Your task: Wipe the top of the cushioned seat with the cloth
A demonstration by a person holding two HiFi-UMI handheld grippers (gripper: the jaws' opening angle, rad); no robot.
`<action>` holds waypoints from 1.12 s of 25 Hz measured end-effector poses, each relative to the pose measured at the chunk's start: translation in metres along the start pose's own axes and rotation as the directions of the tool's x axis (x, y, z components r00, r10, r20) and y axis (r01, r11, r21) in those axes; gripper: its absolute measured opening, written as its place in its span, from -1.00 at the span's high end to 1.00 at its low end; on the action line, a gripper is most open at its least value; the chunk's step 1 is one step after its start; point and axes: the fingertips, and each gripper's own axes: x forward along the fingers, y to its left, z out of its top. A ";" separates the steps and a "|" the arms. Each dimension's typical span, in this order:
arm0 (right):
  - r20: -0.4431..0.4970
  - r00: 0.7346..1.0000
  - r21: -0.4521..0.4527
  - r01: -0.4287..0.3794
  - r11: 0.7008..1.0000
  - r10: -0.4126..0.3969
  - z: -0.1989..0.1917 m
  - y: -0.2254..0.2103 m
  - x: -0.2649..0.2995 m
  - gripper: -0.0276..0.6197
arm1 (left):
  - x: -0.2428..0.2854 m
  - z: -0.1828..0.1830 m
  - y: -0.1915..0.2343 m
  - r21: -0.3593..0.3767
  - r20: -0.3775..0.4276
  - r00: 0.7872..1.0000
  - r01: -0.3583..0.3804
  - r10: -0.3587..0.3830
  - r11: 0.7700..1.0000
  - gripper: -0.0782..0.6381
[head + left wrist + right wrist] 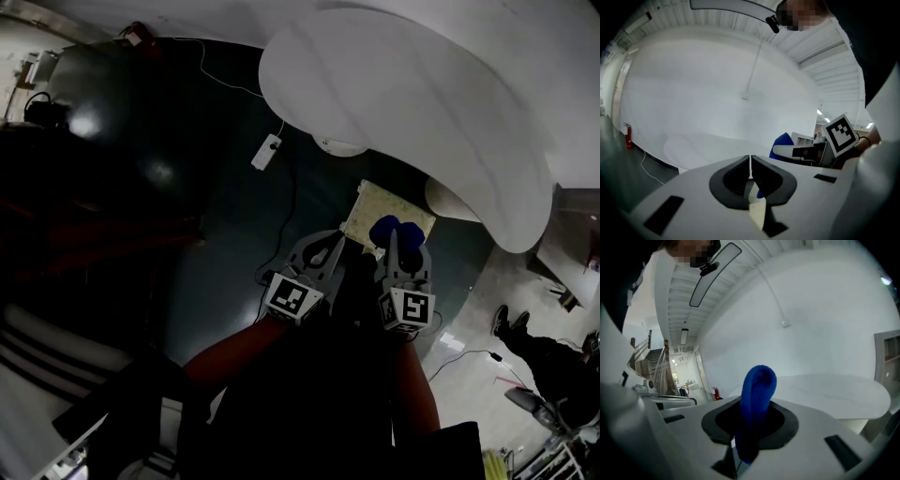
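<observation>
Both grippers are held close together, side by side, over the dark floor (234,253), just beside the big white cushioned seat (422,84); the seat curves across the upper right of the head view and fills most of what each gripper view looks out on.

The right gripper (401,251) is clamped on the blue cloth (382,228); in the right gripper view the cloth (758,385) stands up out of the jaws as a folded loop, with its lower end pinched down between them, and the seat's rounded top (834,390) lies behind it, apart from the cloth.

The left gripper (323,246) has its jaws pressed together; in the left gripper view (750,171) only a hairline shows between the black pads and nothing is caught there; off to its right the other gripper (806,151) shows with the blue cloth (783,139) at its tip.

Below the grippers, on the floor, lies a pale square panel (389,208), partly covered by the cloth; further left a small white box (267,152) on a thin cable rests on the floor; a red fire extinguisher (629,137) stands by the far wall.
</observation>
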 end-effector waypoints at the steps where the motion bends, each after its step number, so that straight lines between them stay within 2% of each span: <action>1: -0.002 1.000 0.016 -0.008 1.000 0.008 -0.004 -0.007 0.011 0.63 | 0.008 0.002 0.003 0.009 -0.003 1.000 -0.019 0.019 1.000 0.71; 5: -0.057 0.998 0.021 -0.038 0.999 0.040 -0.033 -0.023 0.043 0.63 | 0.035 -0.001 0.008 0.002 0.014 0.994 -0.108 0.108 0.994 0.71; 7: -0.102 0.992 0.007 -0.068 0.998 0.068 -0.054 -0.023 0.062 0.63 | 0.049 -0.010 0.013 0.000 0.013 0.992 -0.127 0.127 0.992 0.72; 10: -0.172 0.980 0.014 -0.104 0.995 0.104 -0.089 -0.028 0.084 0.63 | 0.068 -0.036 0.017 -0.049 -0.015 0.990 -0.144 0.143 0.988 0.72; 14: -0.197 0.973 0.084 -0.106 0.991 0.121 -0.132 -0.047 0.114 0.63 | 0.092 -0.077 0.032 -0.093 -0.052 0.991 -0.125 0.120 0.988 0.72; 17: -0.198 0.972 0.128 -0.101 0.987 0.125 -0.168 -0.054 0.140 0.63 | 0.106 -0.110 0.059 -0.068 -0.103 0.991 -0.092 0.084 0.994 0.72; 21: -0.229 0.966 0.123 -0.096 0.988 0.123 -0.219 -0.062 0.172 0.63 | 0.125 -0.154 0.089 -0.087 -0.121 0.991 -0.062 0.052 0.994 0.72; 28: -0.267 0.955 0.118 -0.099 0.988 0.127 -0.304 -0.079 0.225 0.63 | 0.140 -0.203 0.128 -0.150 -0.123 0.991 -0.071 0.053 0.986 0.72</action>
